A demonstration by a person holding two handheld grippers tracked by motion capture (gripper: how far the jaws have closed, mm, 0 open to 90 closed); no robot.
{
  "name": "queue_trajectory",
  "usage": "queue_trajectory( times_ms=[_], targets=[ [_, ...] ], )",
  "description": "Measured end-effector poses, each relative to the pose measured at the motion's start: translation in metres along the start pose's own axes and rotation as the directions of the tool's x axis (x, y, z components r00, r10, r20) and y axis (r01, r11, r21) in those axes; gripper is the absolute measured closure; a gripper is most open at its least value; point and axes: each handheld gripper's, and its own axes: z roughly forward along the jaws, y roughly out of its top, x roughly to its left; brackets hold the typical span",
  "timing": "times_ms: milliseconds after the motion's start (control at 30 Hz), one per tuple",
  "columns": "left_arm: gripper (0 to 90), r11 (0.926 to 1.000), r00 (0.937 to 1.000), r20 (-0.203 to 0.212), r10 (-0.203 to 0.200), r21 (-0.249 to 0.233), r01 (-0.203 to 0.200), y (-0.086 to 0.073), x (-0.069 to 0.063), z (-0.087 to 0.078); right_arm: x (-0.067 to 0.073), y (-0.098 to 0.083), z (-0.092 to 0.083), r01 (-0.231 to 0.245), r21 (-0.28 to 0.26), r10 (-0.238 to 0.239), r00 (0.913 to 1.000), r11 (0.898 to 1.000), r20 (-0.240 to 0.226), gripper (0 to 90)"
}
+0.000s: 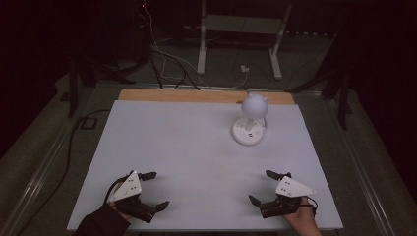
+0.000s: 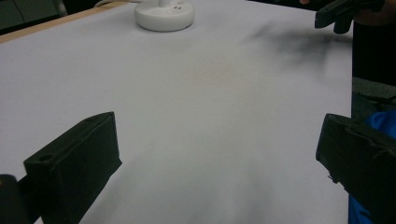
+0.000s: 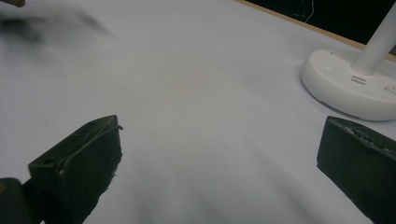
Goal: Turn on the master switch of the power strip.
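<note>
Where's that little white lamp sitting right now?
In the high view the white lamp stands on the far right part of the white table, near its wooden back edge, well ahead of the right gripper.

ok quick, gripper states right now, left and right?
Left gripper: open, nothing between its jaws, over the white table.
Right gripper: open, empty, nearer the white lamp but apart from it.

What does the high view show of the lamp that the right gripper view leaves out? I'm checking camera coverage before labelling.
High view alone: the lamp's round white head, the left gripper and right gripper, both open and empty near the table's front edge. Right gripper view alone: the small slots on the lamp base, seen close. Both: the lamp base, its stem, the white tabletop.
</note>
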Motion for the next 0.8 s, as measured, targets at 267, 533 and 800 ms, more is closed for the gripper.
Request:
queue_trajectory(
  times_ms=[267,533,800],
  targets=[
    [0.1,1.0000,1.0000,0.001,0.002,-0.004,-0.002,0.000,0.000,-0.001,0.002,0.001,0.001,0.011,0.033,-0.011,0.9999,0.999,0.000,0.0],
    [0.1,0.9999,1.0000,0.004,0.000,-0.012,0.000,0.001,0.000,-0.002,0.005,0.006,0.001,-0.021,0.066,0.022,0.9996,0.998,-0.016,0.0],
    [0.1,1.0000,1.0000,0.006,-0.001,-0.008,0.001,0.001,0.000,-0.001,0.011,0.010,0.005,-0.025,0.112,0.032,0.9978,0.993,-0.059,0.0]
  ],
)
